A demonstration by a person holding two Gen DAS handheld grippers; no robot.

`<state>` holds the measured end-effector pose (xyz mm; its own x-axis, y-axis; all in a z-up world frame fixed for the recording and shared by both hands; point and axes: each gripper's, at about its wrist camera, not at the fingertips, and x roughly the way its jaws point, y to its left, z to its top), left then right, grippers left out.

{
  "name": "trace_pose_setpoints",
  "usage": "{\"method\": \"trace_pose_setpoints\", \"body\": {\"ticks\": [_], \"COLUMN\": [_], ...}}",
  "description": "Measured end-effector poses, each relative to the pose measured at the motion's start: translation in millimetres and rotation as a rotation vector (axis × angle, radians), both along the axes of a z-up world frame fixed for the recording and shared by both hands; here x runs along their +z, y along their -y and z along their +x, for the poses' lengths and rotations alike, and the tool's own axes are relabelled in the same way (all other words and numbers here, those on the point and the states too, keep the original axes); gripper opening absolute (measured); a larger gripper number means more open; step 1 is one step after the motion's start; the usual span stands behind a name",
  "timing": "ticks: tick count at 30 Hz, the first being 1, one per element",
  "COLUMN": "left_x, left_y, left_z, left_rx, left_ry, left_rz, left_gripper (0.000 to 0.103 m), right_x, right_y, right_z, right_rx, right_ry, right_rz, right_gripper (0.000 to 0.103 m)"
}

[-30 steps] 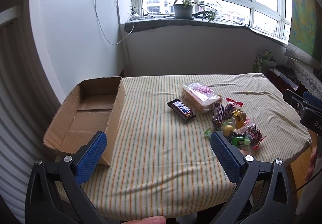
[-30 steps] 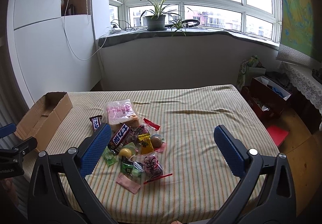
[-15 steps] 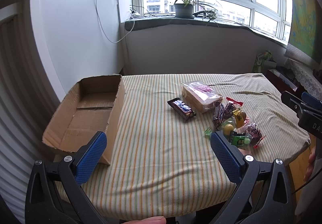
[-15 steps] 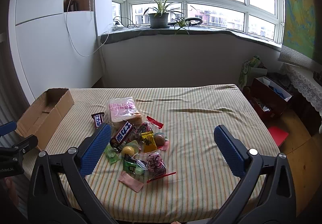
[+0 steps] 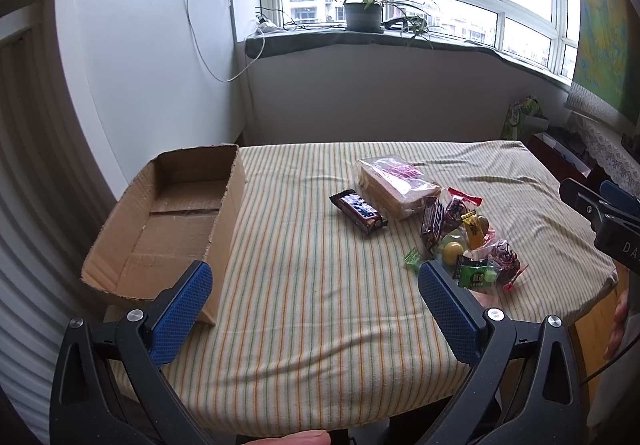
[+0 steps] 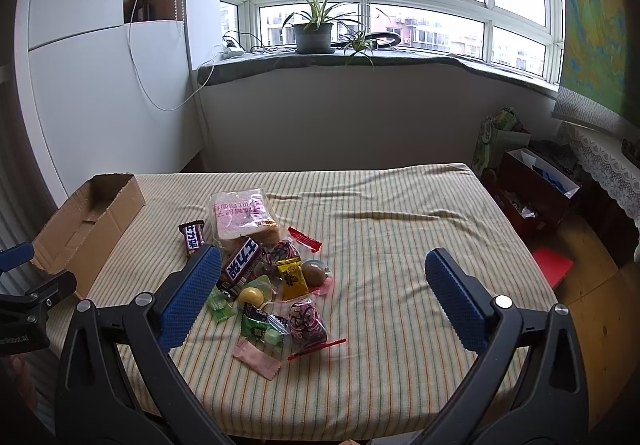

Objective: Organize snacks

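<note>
Presently, nothing is sorted. Cardboard box [image 5: 168, 221]: beyond the left gripper [image 5: 316, 301]'s left finger, empty. Left gripper: spread wide, holding nothing. Snack pile [image 6: 272, 277]: just beyond the right gripper [image 6: 324, 297]'s left finger, on the striped tablecloth [image 6: 400, 245], well apart from the box. Right gripper: agape, empty. Every snack apparently awaits boxing.

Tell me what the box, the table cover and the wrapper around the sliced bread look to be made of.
Box: plain brown corrugated cardboard, matte, with ragged torn edges and a flap seam on its floor.
Table cover: woven cloth, probably cotton, matte; it wrinkles and drapes over the edge.
Bread wrapper: thin clear plastic film, glossy and crinkled, pink print on top, slices visible through it.
</note>
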<state>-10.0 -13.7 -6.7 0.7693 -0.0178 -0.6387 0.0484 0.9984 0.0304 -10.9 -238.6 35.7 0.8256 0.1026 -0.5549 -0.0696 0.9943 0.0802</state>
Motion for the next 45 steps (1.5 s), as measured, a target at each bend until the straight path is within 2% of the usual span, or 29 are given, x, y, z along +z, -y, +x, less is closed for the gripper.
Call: {"method": "trace_pose_setpoints", "body": {"ticks": [32,36,43,45], "left_x": [-6,-33,-111,-120], "left_y": [1,2,8,5], "left_z": [1,8,13,11], "left_rx": [-0.004,-0.009,-0.019,-0.023], "left_ry": [-0.016,-0.058,-0.224,-0.223], "left_rz": [-0.005,0.001,0.038,0.02], "left_gripper": [0.102,0.102,0.102,0.102], "right_x": [-3,-23,-100,-117], "right_y": [0,3,8,9], "right_z": [-1,-1,-8,-11], "right_rx": [0.001,-0.002,-0.011,-0.004], "right_ry": [-0.007,-0.057,-0.236,-0.265], "right_rz": [-0.003,-0.015,-0.039,-0.03], "right_gripper": [0.103,0.103,0.103,0.103]}}
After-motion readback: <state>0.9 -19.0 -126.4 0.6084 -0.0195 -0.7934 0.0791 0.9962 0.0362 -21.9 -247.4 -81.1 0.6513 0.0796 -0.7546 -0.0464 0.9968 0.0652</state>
